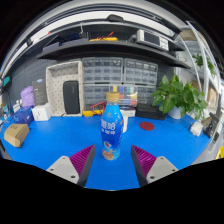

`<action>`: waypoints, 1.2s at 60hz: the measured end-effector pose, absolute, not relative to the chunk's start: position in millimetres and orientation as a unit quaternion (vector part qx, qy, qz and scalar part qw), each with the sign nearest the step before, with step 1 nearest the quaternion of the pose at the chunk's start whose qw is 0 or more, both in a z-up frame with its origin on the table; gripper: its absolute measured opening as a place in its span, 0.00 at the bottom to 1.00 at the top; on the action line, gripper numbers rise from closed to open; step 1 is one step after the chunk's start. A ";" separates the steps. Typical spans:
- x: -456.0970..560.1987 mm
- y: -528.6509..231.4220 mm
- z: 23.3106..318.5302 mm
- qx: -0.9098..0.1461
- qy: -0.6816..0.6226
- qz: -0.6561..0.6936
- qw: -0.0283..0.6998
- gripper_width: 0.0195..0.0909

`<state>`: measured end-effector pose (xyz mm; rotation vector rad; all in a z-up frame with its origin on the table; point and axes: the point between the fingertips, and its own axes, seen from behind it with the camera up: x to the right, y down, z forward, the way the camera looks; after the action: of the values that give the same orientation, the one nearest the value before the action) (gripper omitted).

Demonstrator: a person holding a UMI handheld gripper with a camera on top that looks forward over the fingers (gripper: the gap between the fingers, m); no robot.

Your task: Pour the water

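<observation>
Gripper [112,163] fingers spread; bottle [112,131] stands upright, seemingly just ahead between them.

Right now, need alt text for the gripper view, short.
A blue-labelled bottle stands upright on a blue table, just ahead of the open gripper, whose fingers touch nothing. Beyond it sit a red lid, a plant and shelves.

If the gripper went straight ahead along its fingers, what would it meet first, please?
Most likely the upright water bottle, which stands just ahead of the open gripper, centred on the gap between its fingers, on the blue table. Exact depth is unclear.
</observation>
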<state>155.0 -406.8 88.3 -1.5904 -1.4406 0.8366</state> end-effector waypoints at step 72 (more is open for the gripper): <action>9.4 -485.9 92.4 -0.554 -0.602 0.494 0.293 0.27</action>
<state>9.4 -485.9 92.4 -1.4773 -1.6052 1.3161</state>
